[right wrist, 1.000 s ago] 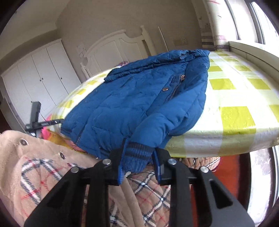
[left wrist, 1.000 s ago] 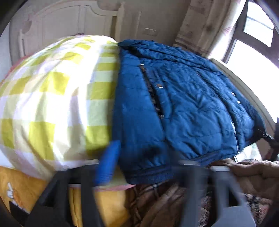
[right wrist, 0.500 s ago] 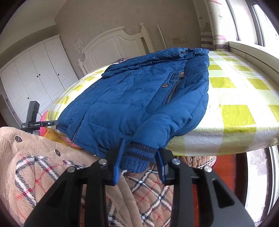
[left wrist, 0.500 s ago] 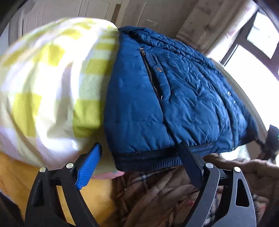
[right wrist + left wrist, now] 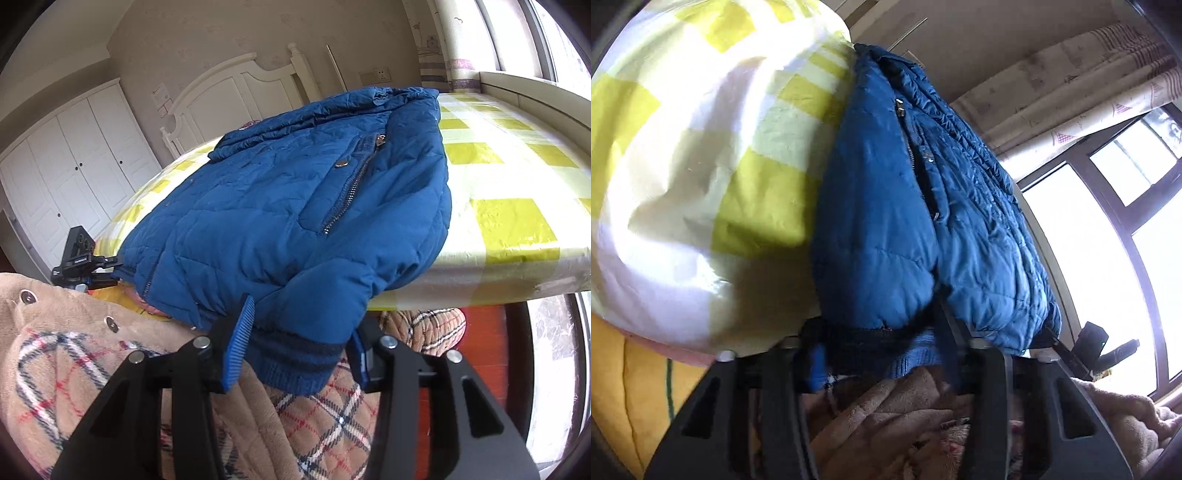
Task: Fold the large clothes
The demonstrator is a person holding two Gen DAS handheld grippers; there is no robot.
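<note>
Both sets of jaws are on the blue jacket [image 5: 295,206]. My right gripper [image 5: 295,349] is pinched on the ribbed cuff [image 5: 295,360] of a sleeve, its blue pads [image 5: 238,345] pressing the knit from both sides. My left gripper [image 5: 882,356] has just been closing, and its jaws now sit narrow around the jacket's dark ribbed hem [image 5: 875,341]; that view is blurred, so I cannot tell for sure whether the pads already press the cloth.

Just below both grippers lies a tan plaid blanket [image 5: 74,362] with metal snaps, bunched at the foot of the bed.

Beyond the grippers, the jacket lies front up on a bed [image 5: 517,221] covered by a yellow and white checked sheet. Its lower edge hangs over the near edge of the mattress, and its collar points away from me toward a white headboard [image 5: 236,85]. A zipper and a metal snap show on the chest.

Beside the jacket's far hem corner stands a small black camera on a mount [image 5: 79,254].

Farther off, in the right view, white wardrobe doors [image 5: 70,173] fill the left wall. A window [image 5: 1137,229] with a dark frame and a pale patterned curtain [image 5: 1052,99] lies past the bed.
</note>
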